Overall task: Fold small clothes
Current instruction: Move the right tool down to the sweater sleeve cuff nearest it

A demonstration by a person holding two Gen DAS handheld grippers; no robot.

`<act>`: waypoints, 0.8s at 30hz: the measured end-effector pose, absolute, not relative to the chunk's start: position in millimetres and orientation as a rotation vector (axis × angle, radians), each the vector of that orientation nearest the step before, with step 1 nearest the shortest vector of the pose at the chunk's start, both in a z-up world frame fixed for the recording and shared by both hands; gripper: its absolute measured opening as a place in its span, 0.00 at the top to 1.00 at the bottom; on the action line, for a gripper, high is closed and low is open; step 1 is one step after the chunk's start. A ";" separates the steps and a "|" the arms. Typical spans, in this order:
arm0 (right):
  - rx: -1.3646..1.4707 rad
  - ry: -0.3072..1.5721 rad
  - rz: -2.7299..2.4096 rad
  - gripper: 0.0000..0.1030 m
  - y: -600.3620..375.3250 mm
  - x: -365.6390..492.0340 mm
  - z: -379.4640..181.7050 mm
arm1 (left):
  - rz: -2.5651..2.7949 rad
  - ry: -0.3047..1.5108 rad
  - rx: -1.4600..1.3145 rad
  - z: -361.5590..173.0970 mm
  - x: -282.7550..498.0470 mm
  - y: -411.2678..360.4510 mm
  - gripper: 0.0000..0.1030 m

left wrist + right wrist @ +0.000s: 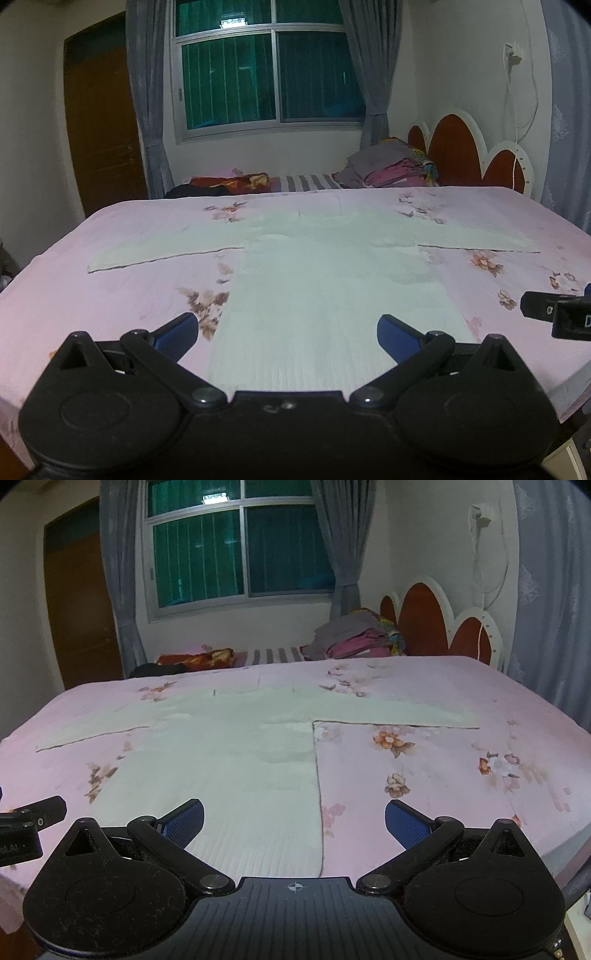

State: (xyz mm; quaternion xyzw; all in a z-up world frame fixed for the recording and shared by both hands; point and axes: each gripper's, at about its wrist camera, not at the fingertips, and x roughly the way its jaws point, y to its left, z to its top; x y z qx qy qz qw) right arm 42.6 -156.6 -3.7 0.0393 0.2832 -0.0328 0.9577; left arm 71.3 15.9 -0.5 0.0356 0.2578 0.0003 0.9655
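A pale white long-sleeved top (pixel 325 280) lies flat on the pink floral bedsheet (pixel 129 288), sleeves spread out to both sides, hem toward me. It also shows in the right wrist view (pixel 221 760). My left gripper (pixel 288 332) is open and empty, hovering over the hem near its left corner. My right gripper (pixel 295 819) is open and empty, over the hem's right edge. The right gripper's tip shows at the far right of the left wrist view (pixel 554 310); the left gripper's tip shows at the left of the right wrist view (pixel 33 816).
A pile of folded clothes (pixel 391 162) sits at the far side by the red and white headboard (pixel 461 147). Red and dark fabric (pixel 221 182) lies at the far left edge. A window with grey curtains (pixel 266 74) and a brown door (pixel 99 122) are behind.
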 end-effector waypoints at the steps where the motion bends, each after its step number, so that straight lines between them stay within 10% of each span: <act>1: 0.078 0.577 -0.071 0.00 -156.2 48.8 -4.3 | -0.007 0.516 0.067 -1.5 78.1 16.0 0.00; 24: 0.127 0.548 -0.239 0.00 -176.2 196.0 1.0 | -0.143 0.570 0.060 -3.0 233.3 43.3 0.00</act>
